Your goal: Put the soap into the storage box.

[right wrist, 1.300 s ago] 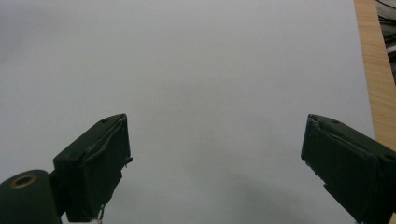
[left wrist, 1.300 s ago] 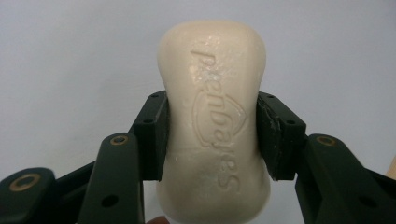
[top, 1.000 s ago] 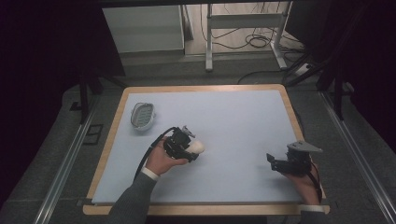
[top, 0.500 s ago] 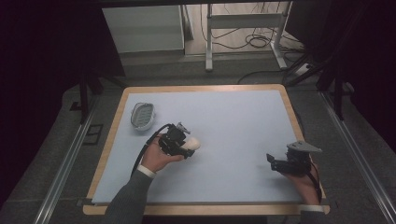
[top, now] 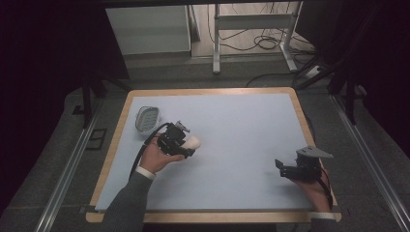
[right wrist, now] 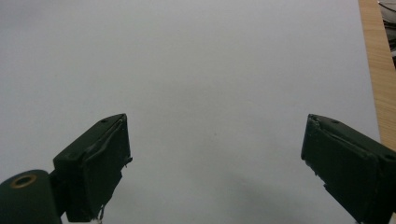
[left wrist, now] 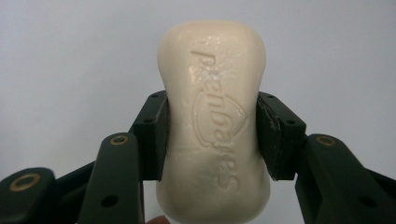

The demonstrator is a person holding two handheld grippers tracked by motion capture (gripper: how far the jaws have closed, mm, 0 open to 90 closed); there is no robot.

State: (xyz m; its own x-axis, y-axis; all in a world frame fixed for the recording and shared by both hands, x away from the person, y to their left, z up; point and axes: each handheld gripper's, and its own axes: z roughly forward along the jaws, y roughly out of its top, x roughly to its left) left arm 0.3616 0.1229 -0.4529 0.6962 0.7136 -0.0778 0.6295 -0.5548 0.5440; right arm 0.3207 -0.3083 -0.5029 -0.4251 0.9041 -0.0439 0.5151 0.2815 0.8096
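In the high view you are holding the bar of soap (top: 192,142) in your left gripper (top: 186,144) just above the pale blue table (top: 241,130), near its left side, with the empty soap dish (top: 147,118) lying close by toward the far left corner; if the dish is where the soap is going, be carrying it level and lining its long side up with the dish before lowering. Your right gripper (top: 280,169) is waiting well apart near the right edge. In the left gripper view the pads (left wrist: 154,135) are pressing on the soap's (left wrist: 212,121) narrow waist, so be keeping that squeeze steady, since soap is likely slippery. In the right gripper view the jaws are standing wide apart with nothing between them over bare table (right wrist: 210,84).
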